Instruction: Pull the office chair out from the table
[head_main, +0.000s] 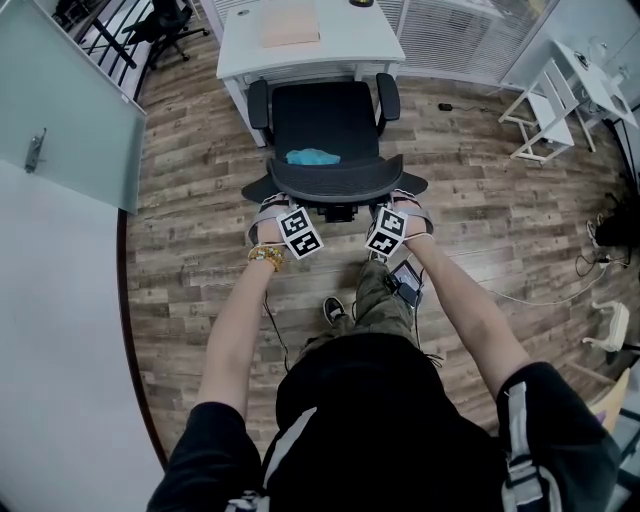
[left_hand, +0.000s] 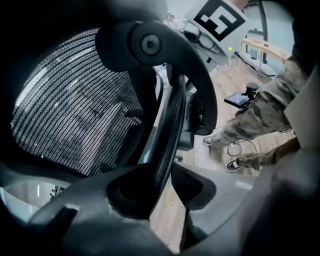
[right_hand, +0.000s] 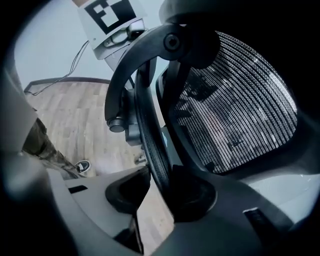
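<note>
While office chair (head_main: 330, 130) backrest rim is being clamped by left gripper (left_hand: 167, 182) and right gripper (right_hand: 155, 192) fingers | seat being kept just beside table (head_main: 240, 50) | blue cloth (head_main: 312, 156) being carried on seat

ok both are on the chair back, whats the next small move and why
Probably draw both grippers a little straight back toward you. The left gripper and right gripper each clamp the chair's back rim, and its seat front is at the table edge, so it isn't out yet.

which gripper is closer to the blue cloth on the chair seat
Left. The left gripper clamps the backrest rim just below and left of the blue cloth in the head view. The right gripper clamps the same rim farther off, at the lower right.
</note>
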